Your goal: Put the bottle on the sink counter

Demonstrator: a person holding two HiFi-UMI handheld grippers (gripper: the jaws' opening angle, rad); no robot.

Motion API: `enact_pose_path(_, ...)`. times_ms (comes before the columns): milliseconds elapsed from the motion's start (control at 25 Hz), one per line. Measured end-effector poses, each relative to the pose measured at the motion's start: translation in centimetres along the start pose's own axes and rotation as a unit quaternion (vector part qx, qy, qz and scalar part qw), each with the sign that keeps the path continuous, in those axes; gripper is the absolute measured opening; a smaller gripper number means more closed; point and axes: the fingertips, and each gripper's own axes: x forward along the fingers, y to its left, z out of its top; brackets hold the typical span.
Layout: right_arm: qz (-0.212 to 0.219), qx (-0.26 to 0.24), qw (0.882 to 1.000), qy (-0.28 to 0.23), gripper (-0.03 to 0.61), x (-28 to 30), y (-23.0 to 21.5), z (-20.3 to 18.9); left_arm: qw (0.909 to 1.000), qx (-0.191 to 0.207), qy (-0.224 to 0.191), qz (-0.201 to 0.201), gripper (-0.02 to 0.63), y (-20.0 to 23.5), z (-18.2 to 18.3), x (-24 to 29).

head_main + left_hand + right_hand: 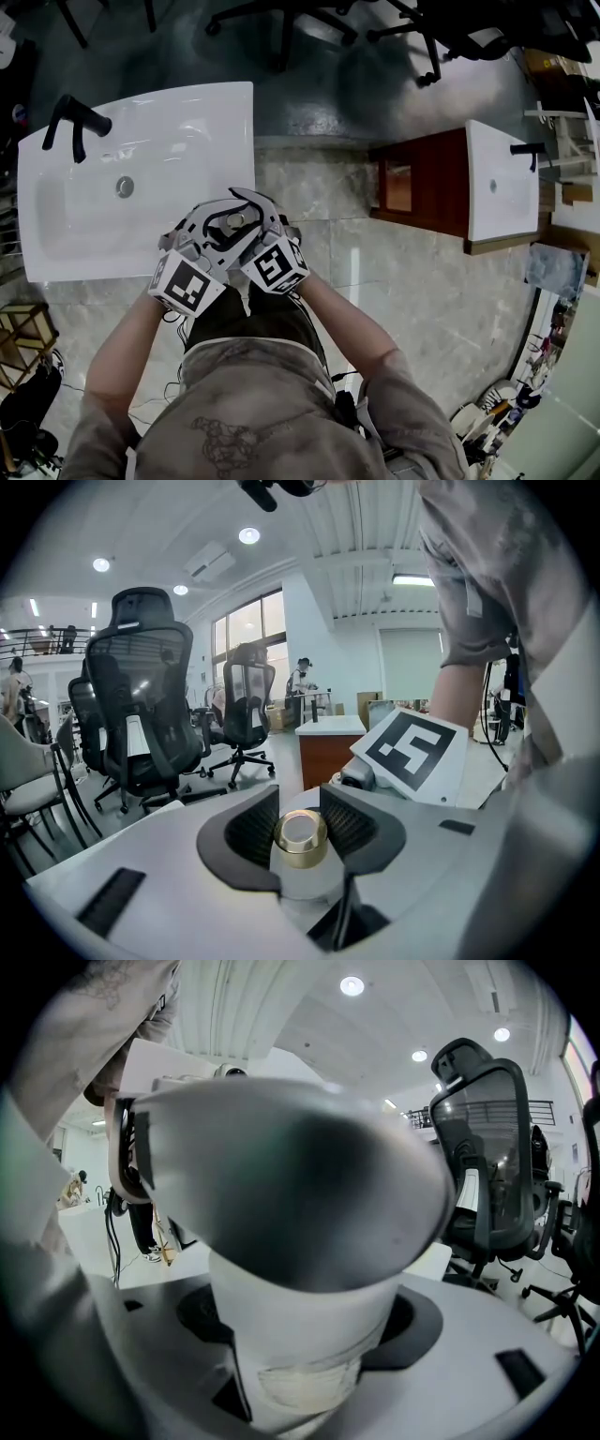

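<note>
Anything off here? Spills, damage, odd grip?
No spill or damage visible. One oddity: the left tongs and right tongs both clamp the same bottle, left by its gold top, right on its white body, over the sink counter corner.

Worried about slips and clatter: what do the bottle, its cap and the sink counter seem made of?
The bottle: matte white, probably plastic; no glare on it. Its cap: shiny gold, either metal or metallised plastic, unclear which. The sink counter: smooth glossy white, likely ceramic; it shows a soft sheen.
</note>
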Motion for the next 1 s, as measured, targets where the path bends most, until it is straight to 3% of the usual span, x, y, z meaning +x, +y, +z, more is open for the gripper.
enact_pose_path(560,0.032,0.002,0.999,-0.003,0.331,-0.1,0.5,-1.2,0.9997,-0.001,0.015,-0.018,0.14,-0.8,-0.9,0.9)
enact_pose_path(1000,0.055,-0.042,0.997,0.018,0.331,0.6,1.0,-1.5,0.9992,0.01,0.038,-0.004,0.137,-0.6,-1.2,0.6)
